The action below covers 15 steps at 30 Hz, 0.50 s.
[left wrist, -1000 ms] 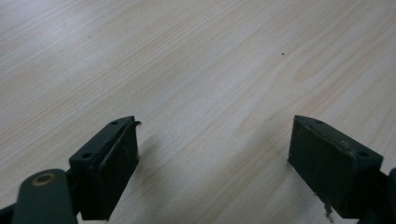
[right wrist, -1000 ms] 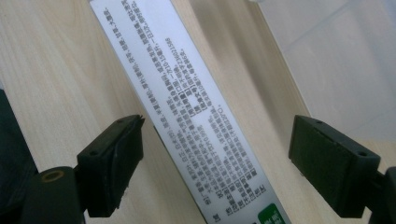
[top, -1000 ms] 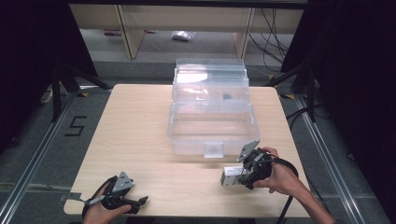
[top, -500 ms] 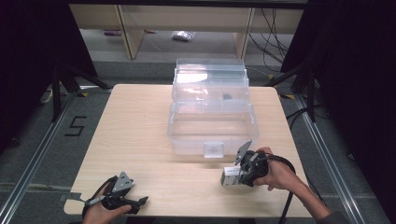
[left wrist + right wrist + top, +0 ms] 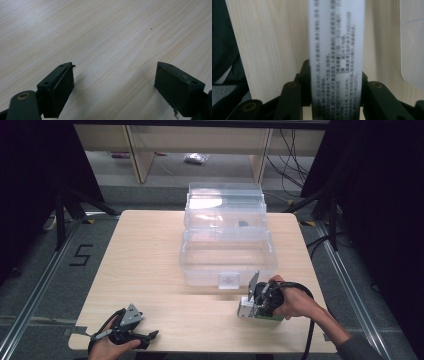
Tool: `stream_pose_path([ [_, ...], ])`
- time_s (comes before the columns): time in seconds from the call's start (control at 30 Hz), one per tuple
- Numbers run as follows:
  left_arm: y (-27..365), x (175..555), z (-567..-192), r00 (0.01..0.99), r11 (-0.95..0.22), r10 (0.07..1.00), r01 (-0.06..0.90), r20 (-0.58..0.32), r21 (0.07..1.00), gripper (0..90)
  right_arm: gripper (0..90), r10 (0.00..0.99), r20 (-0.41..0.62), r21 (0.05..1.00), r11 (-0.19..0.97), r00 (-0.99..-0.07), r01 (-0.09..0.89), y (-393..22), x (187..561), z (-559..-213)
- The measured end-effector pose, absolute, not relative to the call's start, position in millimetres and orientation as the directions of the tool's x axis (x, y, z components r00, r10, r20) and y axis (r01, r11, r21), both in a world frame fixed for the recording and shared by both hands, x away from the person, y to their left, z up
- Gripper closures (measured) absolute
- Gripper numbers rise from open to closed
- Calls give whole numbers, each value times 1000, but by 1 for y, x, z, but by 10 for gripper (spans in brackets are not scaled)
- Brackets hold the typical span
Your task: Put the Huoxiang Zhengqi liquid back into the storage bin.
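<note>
A small white box [image 5: 246, 309] with a green side lies on the wooden table [image 5: 150, 250] near its front right. My right gripper [image 5: 257, 304] has just been closing its jaws and is shut on this box. In the right gripper view the white printed box [image 5: 336, 45] runs up between the two black jaws of that gripper [image 5: 335, 75], whose pads press its sides. My left gripper [image 5: 150, 336] rests at the front left corner. In its own view the left gripper [image 5: 115, 82] stands open over bare wood, nothing between its jaws.
A clear plastic storage box [image 5: 227, 255] with its lid swung open behind stands at the table's middle back, just beyond the right gripper. A small dark item [image 5: 243, 224] lies in its rear part. Dark curtains flank the table; a shelf unit [image 5: 200, 140] is behind.
My right gripper has shifted slightly down and left onto the small box and closed on it. The left gripper has stayed in place.
</note>
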<state>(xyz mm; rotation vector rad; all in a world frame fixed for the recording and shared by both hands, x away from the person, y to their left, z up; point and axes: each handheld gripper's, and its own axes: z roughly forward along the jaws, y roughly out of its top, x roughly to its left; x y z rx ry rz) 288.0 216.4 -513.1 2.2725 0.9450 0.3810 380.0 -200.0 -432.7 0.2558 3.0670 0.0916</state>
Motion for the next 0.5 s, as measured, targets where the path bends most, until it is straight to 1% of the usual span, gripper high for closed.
stream_pose_path([
  [0.1, 216, 288, -513, 699, -538, 715, 530, 22, 656, 155, 650, 147, -65, 49, 988, -987, 144, -199, 379, -430],
  [0.13, 217, 289, -513, 705, -547, 709, 522, 30, 655, 154, 650, 187, -65, 49, 982, -980, 184, -199, 377, -428],
  [0.17, 217, 289, -513, 704, -546, 710, 523, 29, 655, 154, 650, 173, -63, 57, 984, -983, 169, -199, 378, -426],
  [0.23, 216, 289, -513, 704, -546, 709, 523, 29, 655, 154, 650, 191, -59, 67, 980, -980, 187, -199, 378, -418],
  [0.33, 217, 289, -513, 704, -546, 710, 523, 29, 655, 154, 650, 183, -67, 90, 980, -981, 176, -199, 380, -407],
  [0.37, 217, 289, -513, 704, -546, 710, 523, 29, 655, 155, 650, 165, -65, 95, 983, -984, 159, -199, 382, -404],
  [0.4, 217, 289, -513, 704, -546, 710, 522, 30, 655, 154, 650, 177, -64, 98, 980, -982, 170, -199, 381, -400],
  [0.47, 217, 289, -513, 705, -546, 709, 521, 30, 656, 155, 649, 141, -77, 124, 984, -987, 131, -198, 386, -394],
  [0.5, 216, 288, -513, 700, -539, 714, 528, 23, 656, 155, 649, 167, -80, 128, 979, -983, 156, -197, 385, -385],
])
